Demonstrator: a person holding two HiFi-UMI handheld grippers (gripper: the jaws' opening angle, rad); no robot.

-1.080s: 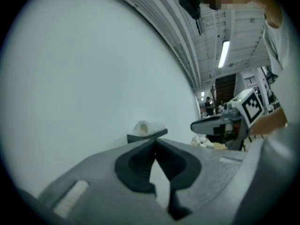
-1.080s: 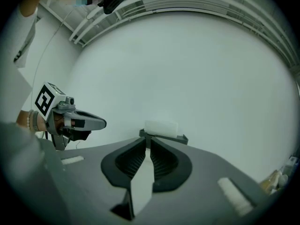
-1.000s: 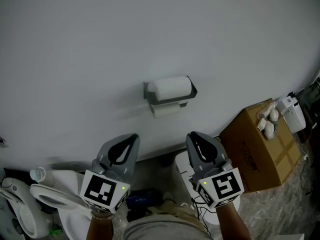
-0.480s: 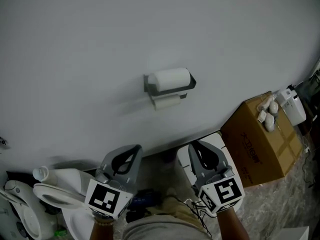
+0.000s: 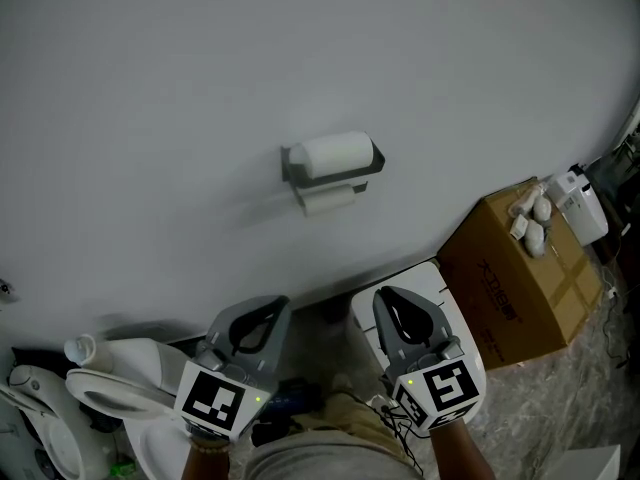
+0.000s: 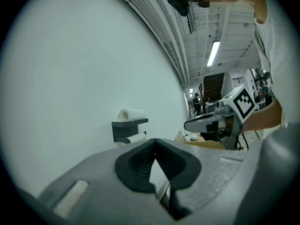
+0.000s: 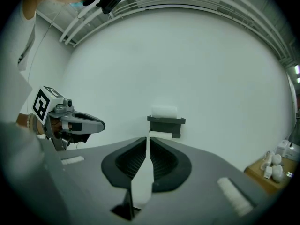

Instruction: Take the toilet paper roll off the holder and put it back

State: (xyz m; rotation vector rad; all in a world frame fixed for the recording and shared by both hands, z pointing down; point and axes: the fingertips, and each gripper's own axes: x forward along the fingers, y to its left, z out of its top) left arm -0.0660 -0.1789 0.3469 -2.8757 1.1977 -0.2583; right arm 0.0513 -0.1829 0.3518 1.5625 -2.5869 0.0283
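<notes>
- The toilet paper roll point(image 5: 337, 154) is sitting on the dark holder point(image 5: 296, 171) up on the wall, with a bit of white paper poking out just below it. Nothing is touching it.
- Both claws are low and well short of the wall, pointing roughly at the holder. So I'd say this is the reach-in stage and the roll hasn't been grabbed yet.
- The left claw point(image 5: 272, 308) is closed, tips meeting, with nothing in it.
- The right claw point(image 5: 388, 300) is only cracked open. There's a thin slit between the pads and it's empty too.
- My tip: open whichever claw does the grabbing wide before getting close. That slit looks far too narrow for the roll.
- Come in level with the roll and take it across its body. Squeeze gently, since it's probably soft and will squash.
- Lift it clear of the holder before pulling away from the wall so it doesn't snag.
- The cardboard box point(image 5: 520, 278) on the right and the toilet point(image 5: 105, 383) on the left are both out of the way.
</notes>
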